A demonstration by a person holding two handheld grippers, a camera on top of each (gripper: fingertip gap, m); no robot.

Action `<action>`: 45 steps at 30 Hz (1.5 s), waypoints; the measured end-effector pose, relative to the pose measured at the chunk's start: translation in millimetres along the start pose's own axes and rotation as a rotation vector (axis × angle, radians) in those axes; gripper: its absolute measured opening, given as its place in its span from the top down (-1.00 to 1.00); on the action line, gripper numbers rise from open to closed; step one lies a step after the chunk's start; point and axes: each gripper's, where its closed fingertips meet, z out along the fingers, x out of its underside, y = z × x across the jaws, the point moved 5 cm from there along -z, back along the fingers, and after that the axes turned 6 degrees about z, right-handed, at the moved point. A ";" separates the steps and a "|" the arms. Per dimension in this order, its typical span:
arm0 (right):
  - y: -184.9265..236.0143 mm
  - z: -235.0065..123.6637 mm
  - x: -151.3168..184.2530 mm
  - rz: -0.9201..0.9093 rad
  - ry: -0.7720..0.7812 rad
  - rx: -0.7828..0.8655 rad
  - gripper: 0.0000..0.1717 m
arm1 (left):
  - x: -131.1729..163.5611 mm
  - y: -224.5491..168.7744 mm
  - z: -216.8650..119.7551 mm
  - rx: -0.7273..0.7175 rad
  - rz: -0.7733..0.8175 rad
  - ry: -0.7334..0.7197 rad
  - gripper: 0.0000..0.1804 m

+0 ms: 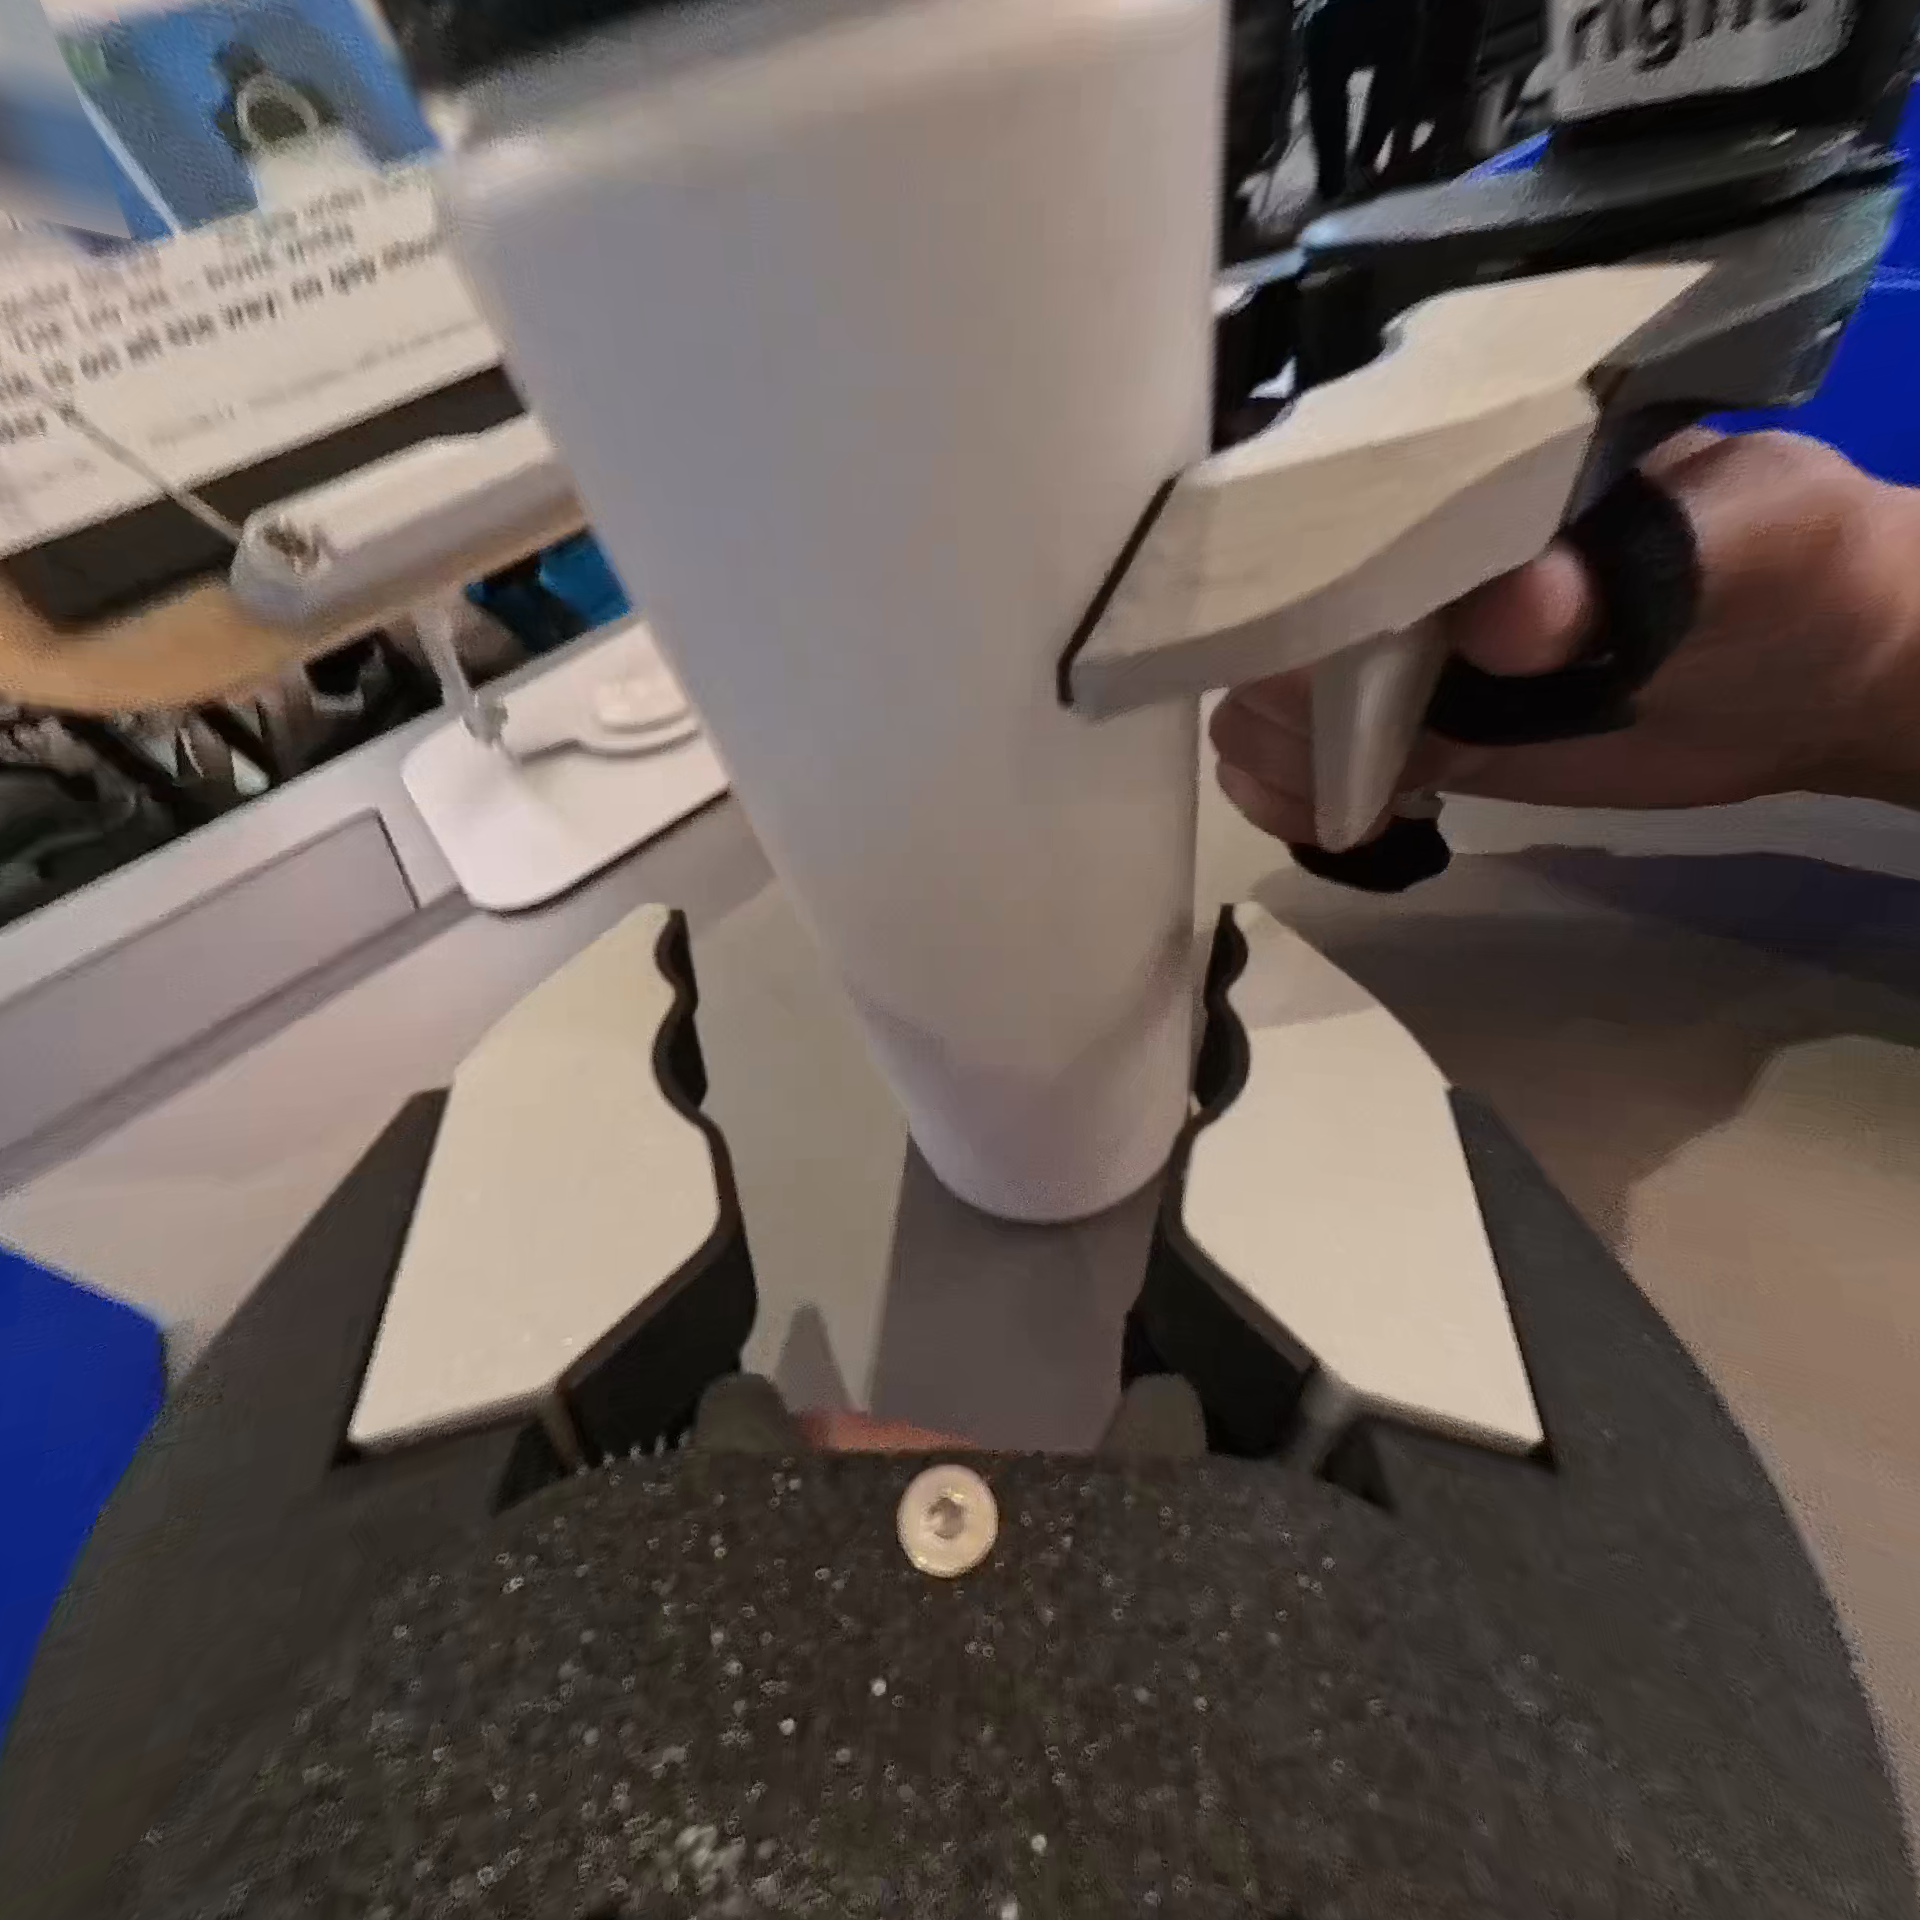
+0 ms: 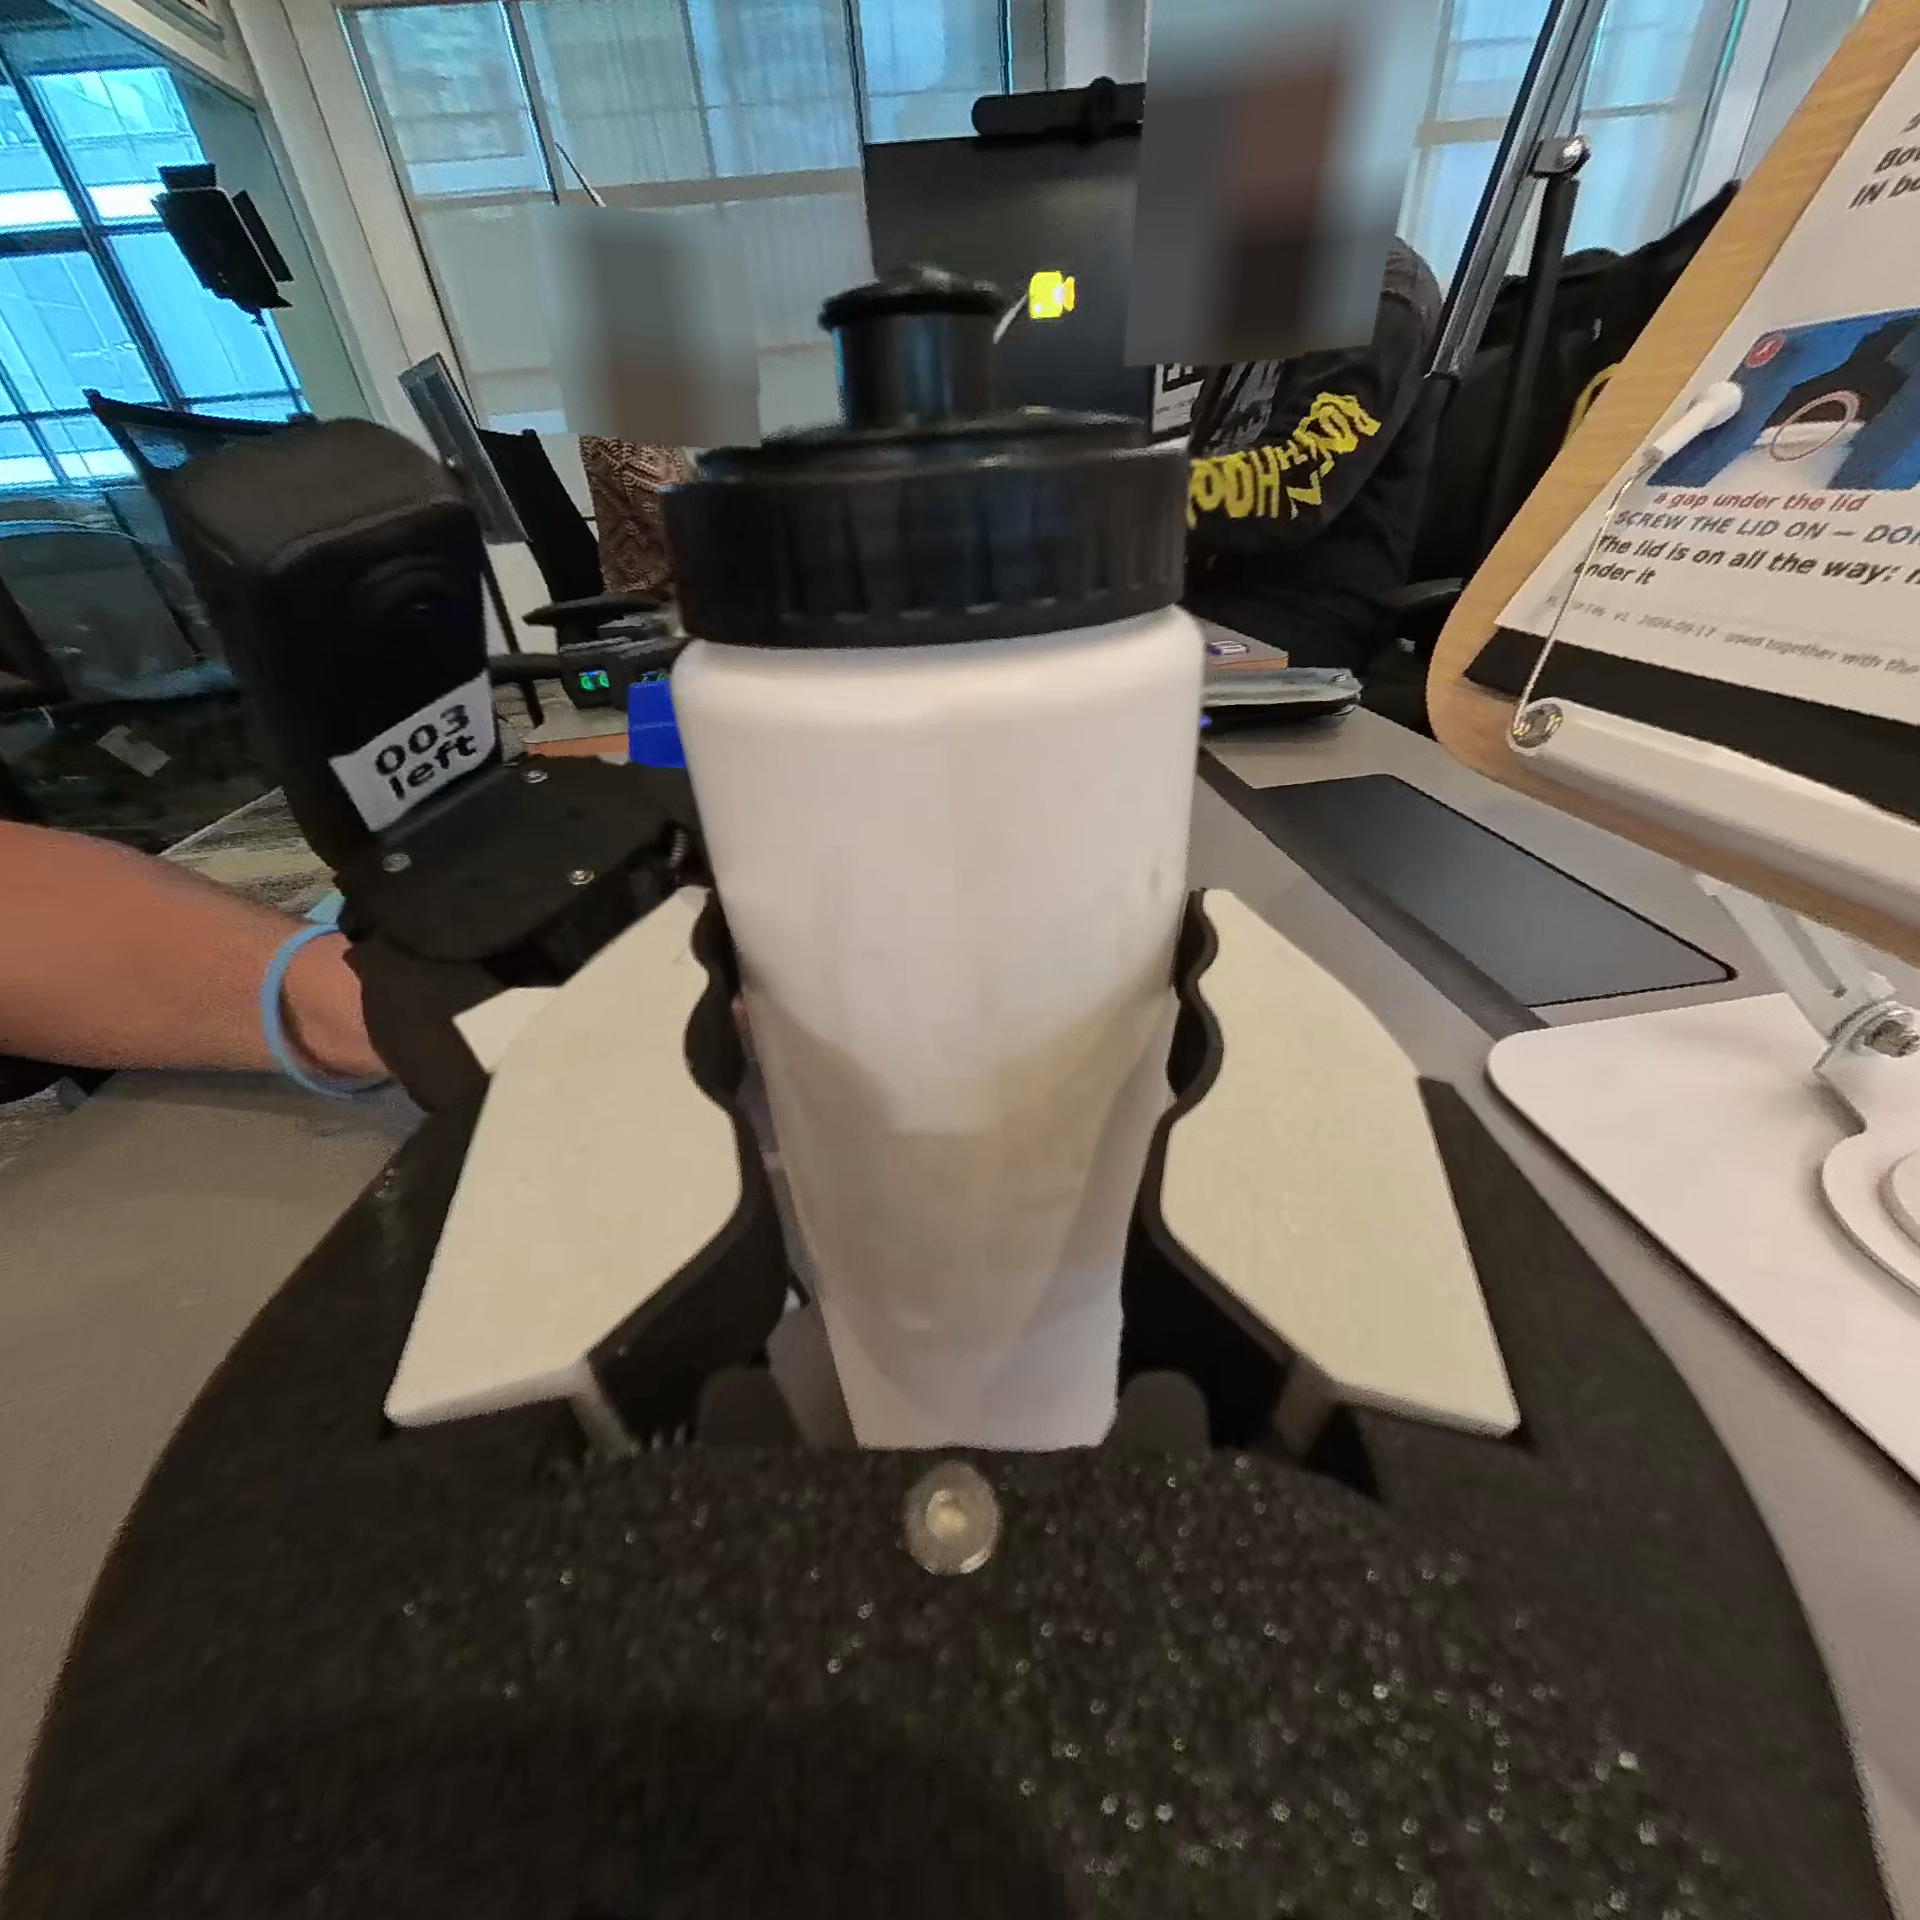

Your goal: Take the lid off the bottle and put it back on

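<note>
A white bottle [image 2: 935,883] with a black lid [image 2: 925,540] on it stands upright on the grey table [image 2: 156,1299]. My right gripper [image 2: 951,997] is shut on the bottle's body, with both pads pressed against its sides. In the left wrist view the bottle [image 1: 883,623] stands between the fingers of my left gripper [image 1: 951,997]. That gripper is open: bare table shows between its left finger [image 1: 582,1143] and the bottle. The lid is out of that view. One right gripper finger [image 1: 1351,520] presses on the bottle higher up. The left gripper's black body [image 2: 416,831] shows at the left of the bottle.
A wooden board with an instruction sheet [image 2: 1714,468] leans on a white stand [image 2: 1662,1143] to the right of the bottle; it also shows in the left wrist view [image 1: 208,343]. A dark panel [image 2: 1475,894] is set into the table. A person's hand [image 1: 1714,644] holds the right gripper.
</note>
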 end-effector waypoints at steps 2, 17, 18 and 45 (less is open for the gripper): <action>-0.3 -0.2 0.2 0.011 0.000 -0.007 0.05 | -5.6 0.5 2.1 0.012 0.025 -0.056 0.00; 6.0 0.4 1.1 0.050 0.050 -0.072 0.05 | -23.5 11.3 4.9 0.394 -0.217 -0.332 0.10; 5.6 0.5 0.4 0.048 0.055 -0.065 0.05 | -23.6 11.9 5.5 0.405 -0.219 -0.331 0.10; 25.3 -1.0 -40.2 0.007 0.096 -0.038 0.09 | -42.0 10.3 -1.6 0.509 -0.215 -0.376 0.05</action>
